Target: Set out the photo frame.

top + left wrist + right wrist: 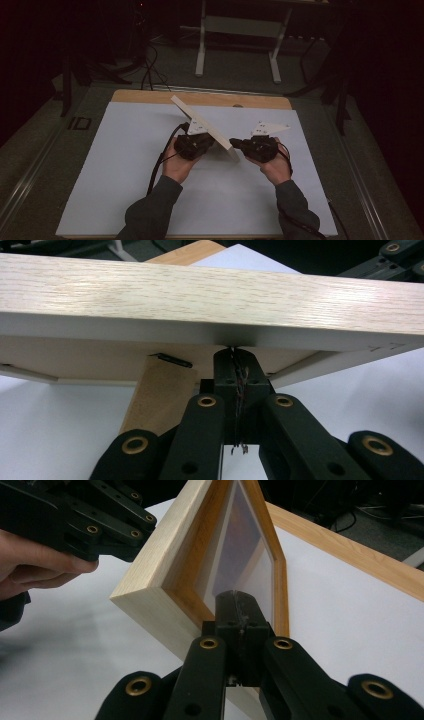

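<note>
A light wooden picture frame (202, 125) stands tilted on edge in the middle of the table, between both grippers. My left gripper (212, 142) is shut, its closed tips (233, 352) resting against the frame's back board just under the frame's top rail (200, 295), beside the wooden easel leg (160, 395). From the other side, my right gripper (233, 144) is also shut, and its tips (240, 597) touch the inner rim at the glass of the picture frame (165, 575). The left gripper (100, 525) and its hand appear behind the frame in the right gripper view.
A white sheet (125, 165) covers the wooden tabletop (150, 96). Beyond the table stand the white legs of a desk (240, 30), with dark cables (150, 70) on the floor. The room around is dim.
</note>
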Demonstrator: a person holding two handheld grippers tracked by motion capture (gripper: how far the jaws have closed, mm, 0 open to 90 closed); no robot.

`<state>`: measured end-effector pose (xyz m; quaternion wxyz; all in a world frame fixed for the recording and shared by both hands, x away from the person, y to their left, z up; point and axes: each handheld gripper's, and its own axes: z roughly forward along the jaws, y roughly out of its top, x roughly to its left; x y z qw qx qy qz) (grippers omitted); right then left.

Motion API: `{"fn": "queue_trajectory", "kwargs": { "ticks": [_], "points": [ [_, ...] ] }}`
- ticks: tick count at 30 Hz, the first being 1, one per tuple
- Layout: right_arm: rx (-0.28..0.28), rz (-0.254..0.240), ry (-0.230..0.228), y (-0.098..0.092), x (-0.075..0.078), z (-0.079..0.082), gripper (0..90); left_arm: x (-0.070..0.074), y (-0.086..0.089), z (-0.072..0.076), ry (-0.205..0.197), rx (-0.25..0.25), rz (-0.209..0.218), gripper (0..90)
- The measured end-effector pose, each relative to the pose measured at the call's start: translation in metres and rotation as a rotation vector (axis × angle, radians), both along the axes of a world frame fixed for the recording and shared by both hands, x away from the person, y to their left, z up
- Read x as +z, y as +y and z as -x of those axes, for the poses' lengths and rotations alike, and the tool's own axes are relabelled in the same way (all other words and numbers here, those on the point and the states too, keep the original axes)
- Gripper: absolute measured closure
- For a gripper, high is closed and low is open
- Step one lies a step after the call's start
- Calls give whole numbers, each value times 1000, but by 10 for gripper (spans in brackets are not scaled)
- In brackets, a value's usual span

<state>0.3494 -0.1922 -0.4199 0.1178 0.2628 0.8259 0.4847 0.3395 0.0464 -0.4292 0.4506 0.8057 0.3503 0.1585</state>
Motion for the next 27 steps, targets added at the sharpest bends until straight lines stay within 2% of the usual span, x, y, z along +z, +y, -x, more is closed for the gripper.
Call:
{"fn": "queue_trajectory", "kwargs": {
  "ticks": [7,15,27],
  "points": [
    [13,11,-2,0,1,2,900,-1,2,-2,-3,-28,8,897],
    [42,28,-6,7,3,5,900,0,4,-3,-3,-19,2,898],
    [86,44,-4,17,4,8,900,2,11,-7,7,-20,22,900]
  ]
}}
